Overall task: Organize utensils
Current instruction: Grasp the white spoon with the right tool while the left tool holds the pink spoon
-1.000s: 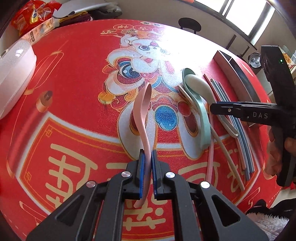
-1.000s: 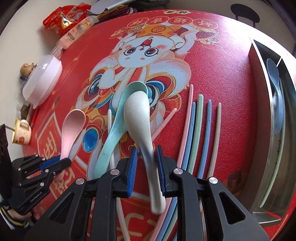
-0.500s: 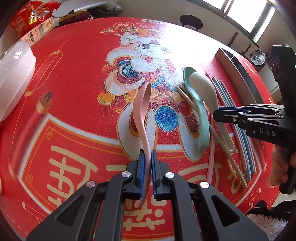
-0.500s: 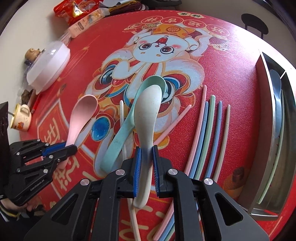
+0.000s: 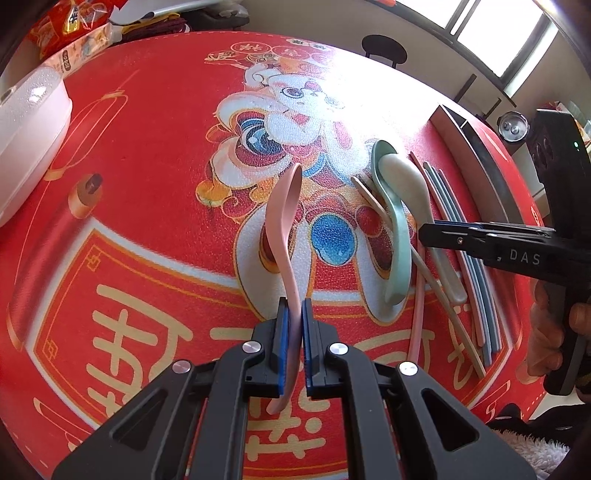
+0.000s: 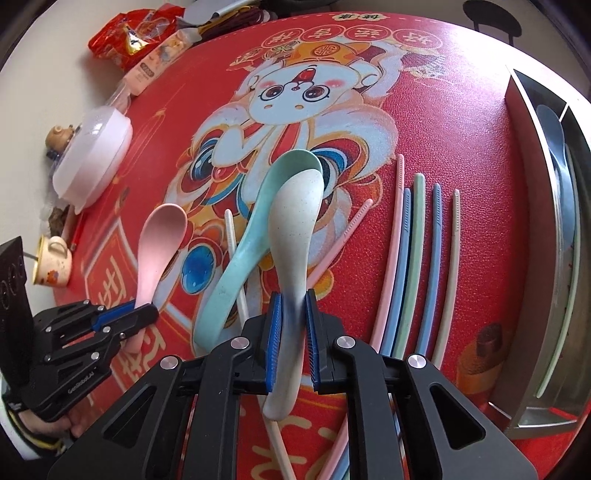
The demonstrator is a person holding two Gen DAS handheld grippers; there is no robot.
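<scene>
My left gripper (image 5: 294, 314) is shut on the handle of a pink spoon (image 5: 286, 221), whose bowl points away over the red mat. My right gripper (image 6: 293, 299) is shut on the handle of a speckled white spoon (image 6: 295, 214). That spoon's bowl lies over the bowl of a mint green spoon (image 6: 240, 266) resting on the mat. In the right wrist view the left gripper (image 6: 147, 314) and its pink spoon (image 6: 159, 240) are at the lower left. In the left wrist view the right gripper (image 5: 424, 230) comes in from the right.
Several pastel chopsticks (image 6: 413, 258) lie side by side right of the spoons. Beyond them a metal tray (image 6: 528, 221) holds a blue spoon (image 6: 554, 129). A white lidded dish (image 6: 96, 155), a small cup (image 6: 55, 262) and snack packets (image 6: 129, 33) stand along the left.
The right gripper's jaws, open around the white spoon's handle a second ago, have closed onto it. The left gripper keeps its grip on the pink spoon.
</scene>
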